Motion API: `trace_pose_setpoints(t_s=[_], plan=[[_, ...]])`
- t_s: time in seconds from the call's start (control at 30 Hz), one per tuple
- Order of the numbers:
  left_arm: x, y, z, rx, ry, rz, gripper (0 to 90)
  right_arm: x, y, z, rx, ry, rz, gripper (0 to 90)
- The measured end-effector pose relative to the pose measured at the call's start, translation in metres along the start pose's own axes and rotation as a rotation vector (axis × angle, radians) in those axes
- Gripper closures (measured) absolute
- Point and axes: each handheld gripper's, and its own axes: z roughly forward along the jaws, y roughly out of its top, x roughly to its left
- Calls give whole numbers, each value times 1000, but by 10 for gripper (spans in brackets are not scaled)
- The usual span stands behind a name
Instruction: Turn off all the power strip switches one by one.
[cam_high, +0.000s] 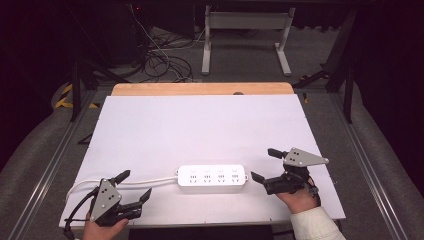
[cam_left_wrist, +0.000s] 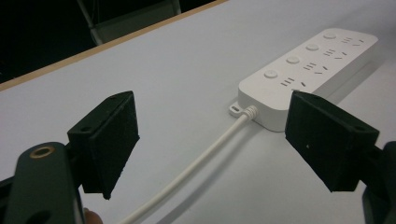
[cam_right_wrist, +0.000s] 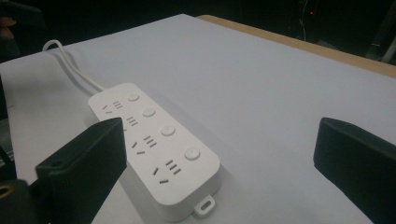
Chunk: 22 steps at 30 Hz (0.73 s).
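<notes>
A white power strip (cam_high: 212, 178) with several sockets and buttons lies flat near the table's front middle. Its white cable (cam_high: 145, 181) runs left and loops at the table's left edge. My left gripper (cam_high: 134, 186) is open at the front left, jaws wide, pointing along the cable (cam_left_wrist: 196, 163) toward the strip (cam_left_wrist: 308, 65). My right gripper (cam_high: 265, 164) is open just right of the strip's end, nothing between its jaws. In the right gripper view the strip (cam_right_wrist: 156, 144) lies close below the left jaw.
A white sheet (cam_high: 200, 130) covers the table, with a wooden edge (cam_high: 200, 89) at the far side. Beyond it stand a white table frame (cam_high: 245, 35) and tangled cables (cam_high: 160, 60) on the floor. Metal rails (cam_high: 45, 165) flank the table.
</notes>
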Motion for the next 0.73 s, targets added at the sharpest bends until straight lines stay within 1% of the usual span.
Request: trace_pose_setpoints(t_s=[0.03,0.1,0.13,0.37,0.43,0.5,0.6,0.63,0.67,0.7,0.73], plan=[[0,0,0,1,0,0,181,-1,-3,0,11,-2,5,31],[1,0,1,4,0,-1,181,-2,-7,-1,38,10,18,30],[1,-1,2,11,-2,7,181,-2,-9,-1,47,8,21,30],[3,-2,4,29,-11,7,177,-2,-26,-5,99,-1,38,1],[3,-2,4,29,-13,7,175,-1,-32,-7,103,11,44,1],[3,-1,5,31,-15,11,172,0,-34,-9,106,3,46,1],[3,-1,6,35,-22,1,165,1,-37,-13,101,-26,51,0],[3,-2,7,44,-32,-8,162,1,-38,-14,101,-30,52,1],[5,-2,9,65,-47,-19,156,0,-38,-14,99,-30,58,1],[5,-3,10,83,-54,-31,148,-1,-38,-15,97,-26,63,0],[5,-3,11,91,-53,-29,145,-1,-37,-16,91,-22,58,0]])
